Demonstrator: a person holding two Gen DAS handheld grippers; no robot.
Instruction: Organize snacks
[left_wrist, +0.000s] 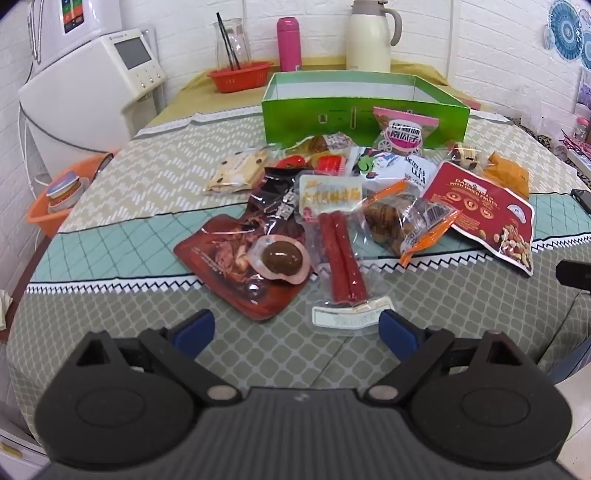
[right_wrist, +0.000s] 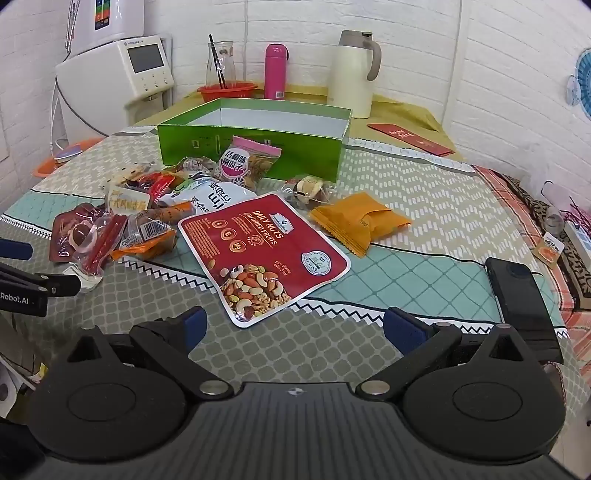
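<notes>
A heap of snack packets lies on the patterned tablecloth in front of an open green box (left_wrist: 364, 110) (right_wrist: 251, 142). In the left wrist view, a sausage packet (left_wrist: 341, 254) and a dark red pouch (left_wrist: 240, 258) with a braised egg (left_wrist: 279, 258) lie just beyond my left gripper (left_wrist: 297, 326), which is open with nothing between its fingers. In the right wrist view, a red Daily Nuts bag (right_wrist: 262, 251) lies just ahead of my right gripper (right_wrist: 295, 325), open and empty. An orange packet (right_wrist: 360, 221) sits to its right.
A black phone (right_wrist: 521, 291) lies near the right fingertip. At the back stand a cream jug (right_wrist: 351, 74), a pink bottle (right_wrist: 275, 72), a glass carafe (right_wrist: 220, 66) and an orange basket (right_wrist: 227, 92). A white appliance (left_wrist: 92, 88) stands at the left.
</notes>
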